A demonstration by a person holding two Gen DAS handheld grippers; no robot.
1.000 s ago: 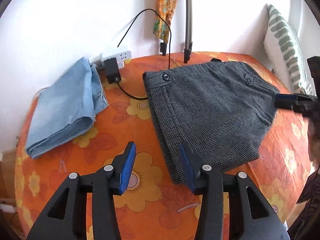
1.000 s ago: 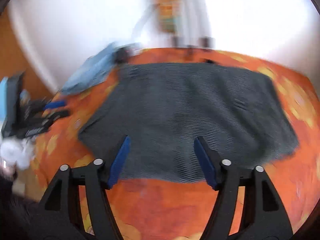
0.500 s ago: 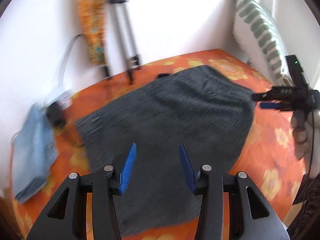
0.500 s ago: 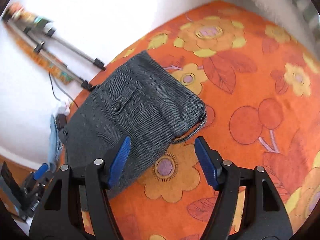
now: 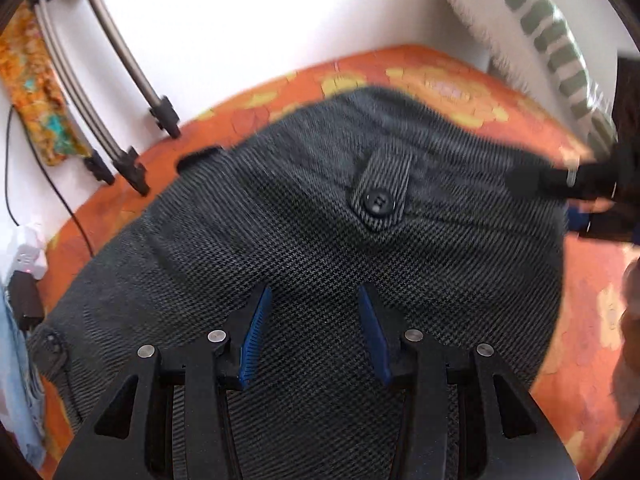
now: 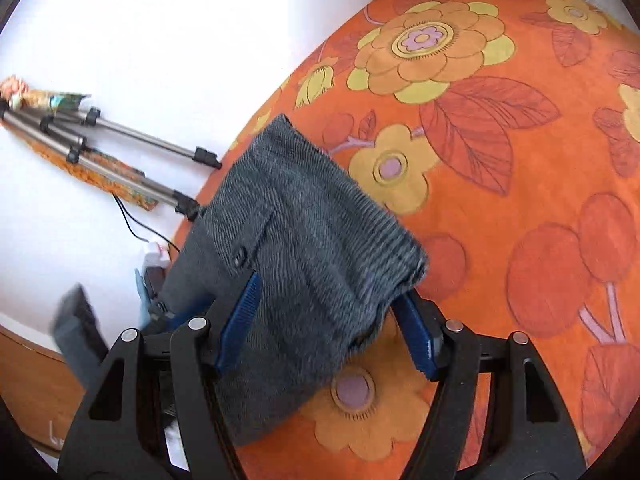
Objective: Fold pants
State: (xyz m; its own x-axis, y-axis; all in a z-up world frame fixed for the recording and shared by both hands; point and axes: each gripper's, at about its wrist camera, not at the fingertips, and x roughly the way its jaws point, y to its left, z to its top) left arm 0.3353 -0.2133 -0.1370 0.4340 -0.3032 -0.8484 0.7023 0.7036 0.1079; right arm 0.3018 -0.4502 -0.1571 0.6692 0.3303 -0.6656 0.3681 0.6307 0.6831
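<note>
The pants (image 5: 328, 240), dark grey with a fine check weave, lie spread on the orange flowered sheet (image 6: 500, 160), close to the white wall (image 5: 260, 20). In the left wrist view a buttoned pocket flap (image 5: 380, 196) faces up near the middle of the cloth, and a second button sits at the left edge by the waistband.

The left gripper (image 5: 316, 332) hangs just above the pants with its jaws spread; the blue pads (image 5: 254, 330) frame bare cloth and pinch nothing. Whether the tips touch the fabric cannot be told.

The right gripper (image 6: 334, 320) sits at a corner of the pants, jaws also spread. The cloth's corner lies between the pads (image 6: 416, 336), with the edge curling near the right one, but the jaws are not pressed on it. In the left wrist view this gripper (image 5: 568, 184) shows blurred at the right edge of the pants.

A tripod (image 5: 116, 92) leans against the wall beside the pants' far edge. A striped pillow (image 5: 540, 32) stands in the right corner. A power strip (image 5: 26, 256) and folded light-blue jeans (image 5: 16, 392) lie to the left.
</note>
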